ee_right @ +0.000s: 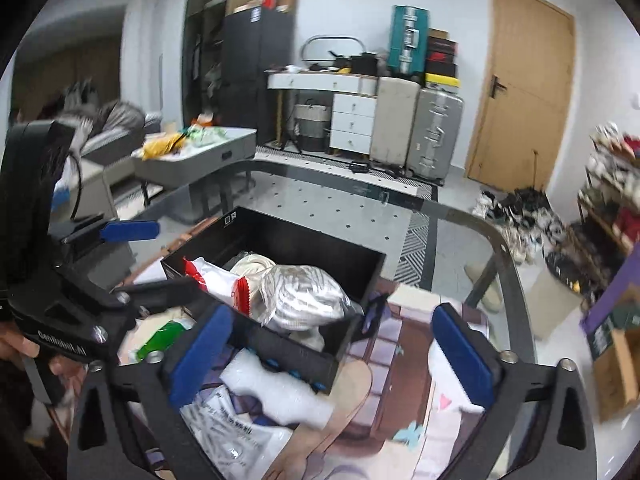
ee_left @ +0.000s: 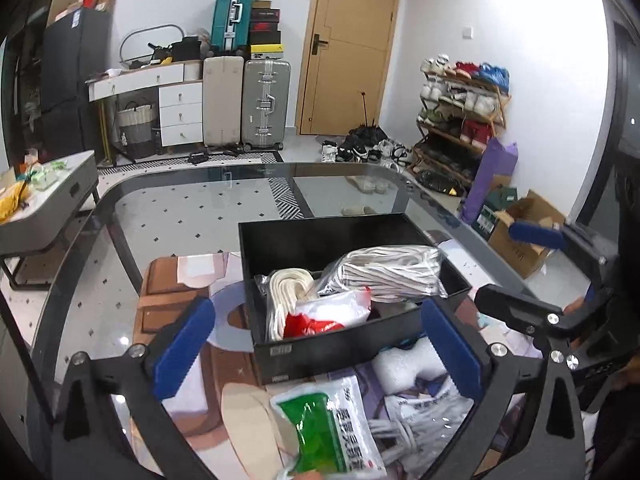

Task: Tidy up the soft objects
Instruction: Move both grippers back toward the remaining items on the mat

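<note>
L gripper (ee_left: pixel 320 350) wide apart over green packet (ee_left: pixel 332 432), long axis front-back.

Bright, even indoor light; strong fisheye bending and dark corners, motion blur in the right view.

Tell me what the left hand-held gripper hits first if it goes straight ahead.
Likely the black box's near wall, between the open left hand-held gripper's fingers; depth is unclear.
</note>
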{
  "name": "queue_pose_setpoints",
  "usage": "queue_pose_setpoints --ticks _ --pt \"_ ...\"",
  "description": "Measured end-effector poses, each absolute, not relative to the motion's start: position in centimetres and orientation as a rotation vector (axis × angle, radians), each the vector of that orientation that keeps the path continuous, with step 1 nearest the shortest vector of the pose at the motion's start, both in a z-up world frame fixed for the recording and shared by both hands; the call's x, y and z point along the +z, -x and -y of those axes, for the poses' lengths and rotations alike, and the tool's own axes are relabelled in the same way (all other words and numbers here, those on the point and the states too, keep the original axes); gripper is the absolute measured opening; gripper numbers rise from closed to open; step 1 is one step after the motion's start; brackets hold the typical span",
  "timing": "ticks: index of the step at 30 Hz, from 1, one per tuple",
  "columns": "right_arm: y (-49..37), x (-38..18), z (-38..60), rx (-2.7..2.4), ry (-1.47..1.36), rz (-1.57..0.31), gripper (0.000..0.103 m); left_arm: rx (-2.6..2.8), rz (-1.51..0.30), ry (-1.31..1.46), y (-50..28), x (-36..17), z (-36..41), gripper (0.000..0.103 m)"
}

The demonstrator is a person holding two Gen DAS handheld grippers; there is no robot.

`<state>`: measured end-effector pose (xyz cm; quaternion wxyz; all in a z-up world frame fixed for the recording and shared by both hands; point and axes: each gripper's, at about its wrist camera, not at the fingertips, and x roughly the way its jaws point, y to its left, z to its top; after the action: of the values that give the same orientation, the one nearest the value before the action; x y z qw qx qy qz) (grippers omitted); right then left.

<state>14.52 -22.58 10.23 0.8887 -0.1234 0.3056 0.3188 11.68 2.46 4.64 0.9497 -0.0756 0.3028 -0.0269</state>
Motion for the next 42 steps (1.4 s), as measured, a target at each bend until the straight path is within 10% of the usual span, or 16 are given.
queue_pose_setpoints --ticks 42 --pt "-10.3 4.5 25.7 0.647 0.215 -0.878 0.102 0.001 -0.752 0.107 -5.9 -1.3 -1.1 0.103"
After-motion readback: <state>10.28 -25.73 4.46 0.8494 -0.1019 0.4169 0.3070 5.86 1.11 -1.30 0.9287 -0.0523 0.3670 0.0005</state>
